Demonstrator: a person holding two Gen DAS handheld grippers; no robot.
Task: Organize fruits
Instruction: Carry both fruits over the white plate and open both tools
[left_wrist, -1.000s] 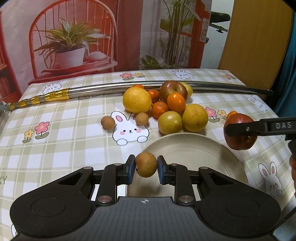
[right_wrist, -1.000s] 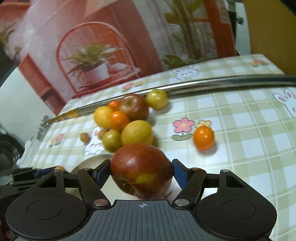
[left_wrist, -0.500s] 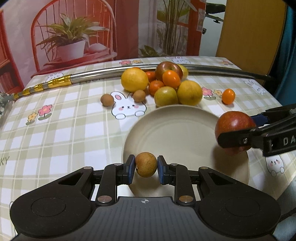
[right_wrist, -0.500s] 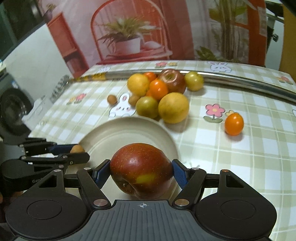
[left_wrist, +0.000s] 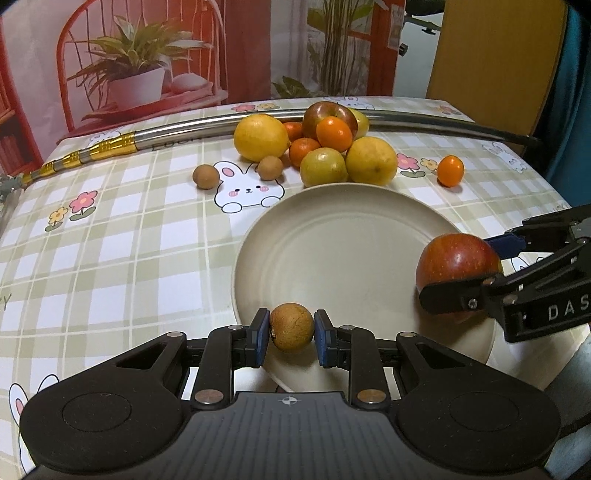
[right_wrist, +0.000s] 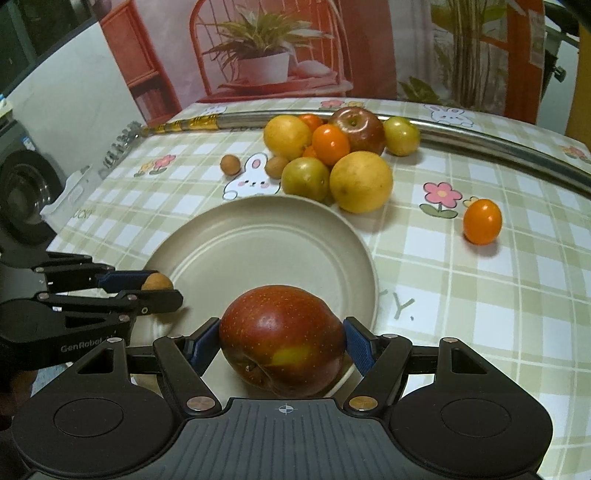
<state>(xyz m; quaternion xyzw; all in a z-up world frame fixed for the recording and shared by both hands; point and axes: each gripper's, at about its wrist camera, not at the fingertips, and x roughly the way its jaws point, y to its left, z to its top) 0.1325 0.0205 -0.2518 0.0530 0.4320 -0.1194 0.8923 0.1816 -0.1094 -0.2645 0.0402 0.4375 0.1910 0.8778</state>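
Note:
A small brown round fruit sits between the blue pads of my left gripper, which is shut on it over the near rim of the beige plate. My right gripper is shut on a large red apple, held over the plate's near edge. From the left wrist view the apple hangs at the plate's right rim. Behind the plate lies a pile of fruit: yellow citrus, oranges and a second red apple. The left gripper and its brown fruit show at the plate's left.
Two small brown fruits lie left of the pile on the checked tablecloth. A lone small orange sits right of it, also in the right wrist view. A curved metal rod runs across the table's back.
Both grippers have drawn back toward the near side and lowered over the plate, each still holding its fruit. The apple has moved from beside the pile to the plate's right rim.

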